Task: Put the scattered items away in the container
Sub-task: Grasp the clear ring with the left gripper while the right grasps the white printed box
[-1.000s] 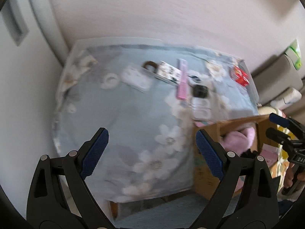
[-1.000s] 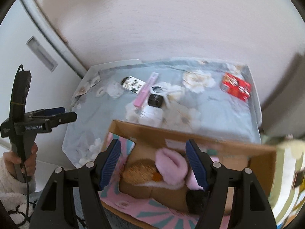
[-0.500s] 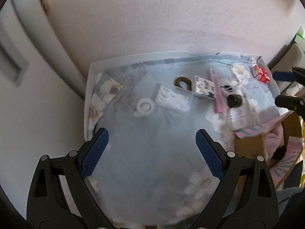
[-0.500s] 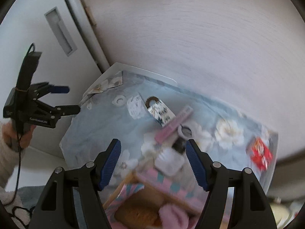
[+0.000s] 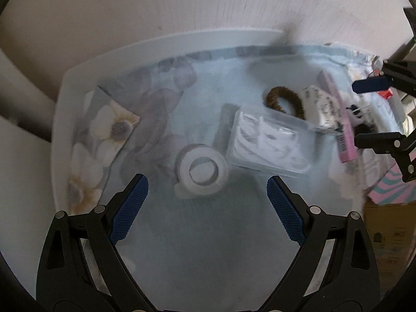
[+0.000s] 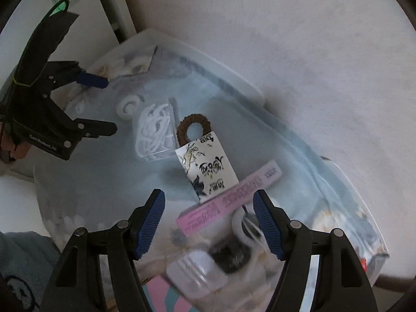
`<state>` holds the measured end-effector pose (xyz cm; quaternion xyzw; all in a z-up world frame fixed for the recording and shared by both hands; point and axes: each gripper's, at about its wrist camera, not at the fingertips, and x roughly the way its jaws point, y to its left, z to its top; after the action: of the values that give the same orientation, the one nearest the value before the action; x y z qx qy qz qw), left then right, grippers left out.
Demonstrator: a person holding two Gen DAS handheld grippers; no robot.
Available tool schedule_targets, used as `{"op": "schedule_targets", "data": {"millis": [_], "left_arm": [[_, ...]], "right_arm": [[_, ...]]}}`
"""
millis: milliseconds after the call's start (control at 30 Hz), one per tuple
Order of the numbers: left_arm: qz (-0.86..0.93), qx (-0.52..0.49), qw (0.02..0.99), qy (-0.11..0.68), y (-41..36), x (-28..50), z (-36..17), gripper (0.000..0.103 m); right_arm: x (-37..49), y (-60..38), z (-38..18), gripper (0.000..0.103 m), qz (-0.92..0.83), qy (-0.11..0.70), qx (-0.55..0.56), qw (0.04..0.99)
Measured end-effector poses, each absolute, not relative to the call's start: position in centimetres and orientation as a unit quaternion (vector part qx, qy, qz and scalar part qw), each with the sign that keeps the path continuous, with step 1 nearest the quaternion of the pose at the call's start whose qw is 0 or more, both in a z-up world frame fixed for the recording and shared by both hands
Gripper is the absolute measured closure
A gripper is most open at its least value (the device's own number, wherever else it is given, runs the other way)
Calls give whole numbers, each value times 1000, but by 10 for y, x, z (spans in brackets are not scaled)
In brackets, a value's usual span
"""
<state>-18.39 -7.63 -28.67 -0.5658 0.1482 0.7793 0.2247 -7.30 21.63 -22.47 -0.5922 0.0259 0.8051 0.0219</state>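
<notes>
Left gripper [image 5: 206, 197]: fingers spread wide, nothing between the blue pads, no contact with anything. It points steeply down at the surface [image 5: 166, 46], which is covered by a pale blue floral cloth [image 5: 208, 247].

White tape roll [image 5: 201, 173]: lies flat on the cloth just beyond the left fingertips, roughly centred between them, apart from both pads. A clear plastic box [image 5: 269, 143] holding white pieces lies just right of the roll, touching or nearly touching it; cannot tell which through the blur.

Right gripper [image 6: 209, 221]: fingers moderately open and empty. Long pink box [image 6: 228, 200]: lies slantwise on the cloth in the gap between the pads as seen from the wrist camera, below them; no contact visible. A black-and-white printed card [image 6: 208, 165] lies just beyond it, one corner overlapped by the pink box. Brown hair tie [image 6: 193, 128] sits at the card's far end.

Near the right fingers, blurred: a dark-capped white jar [image 6: 197, 273] and a white loop.

Container: cardboard box [image 5: 387, 223] at the surface's right edge, with a pink-and-teal flap [image 5: 392, 189].
</notes>
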Motion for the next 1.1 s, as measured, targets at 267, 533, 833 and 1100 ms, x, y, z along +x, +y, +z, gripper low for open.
{"op": "schedule_targets", "data": {"millis": [267,533,833,1100], "left_arm": [[780,-553,238,170,-76,-186,-298,10],[783,-531,257,195,-73,-181,-300,10],[785,-518,277,197,-77,-178,-295,30],[790,-505,281,203,-78,-169,-291,60]], "right_arm": [[-97,213,-252,37,791,-24,-611,9],[-104,214,-262,37,787,-33,-616,-6],[-108,210,-261,37,793,-44,-607,-29],[-103,207,-262,51,792,-48,-608,-37]]}}
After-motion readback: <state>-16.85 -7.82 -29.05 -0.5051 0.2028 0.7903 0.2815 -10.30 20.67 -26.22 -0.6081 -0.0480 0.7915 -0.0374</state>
